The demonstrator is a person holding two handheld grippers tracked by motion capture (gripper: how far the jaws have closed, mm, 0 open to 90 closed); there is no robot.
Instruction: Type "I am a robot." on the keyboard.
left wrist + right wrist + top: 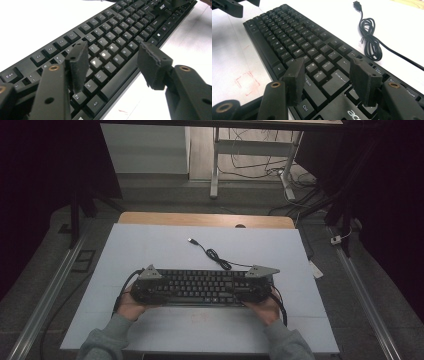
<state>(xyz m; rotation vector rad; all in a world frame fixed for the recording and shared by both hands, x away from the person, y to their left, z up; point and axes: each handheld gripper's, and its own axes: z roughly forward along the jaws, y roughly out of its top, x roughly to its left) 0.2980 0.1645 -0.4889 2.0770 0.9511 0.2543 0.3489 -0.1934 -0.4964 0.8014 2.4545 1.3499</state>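
Risk: both grippers are hovering low over the keyboard [200,287], so a dip is going to mash keys or shove the board across the bench [150,245]. The cable [217,256] is lying loose at 12 o'clock of the board; if the board is dragged, that coil is likely snagging.

Left gripper [111,63] is standing open, nothing between the pads, sitting over the board's left end with the letter rows just beneath and ahead at 12 o'clock.

Right gripper [327,80] is also gaping open, holding nothing, over the right end near the Enter key; the cable is lying at its 1 o'clock.
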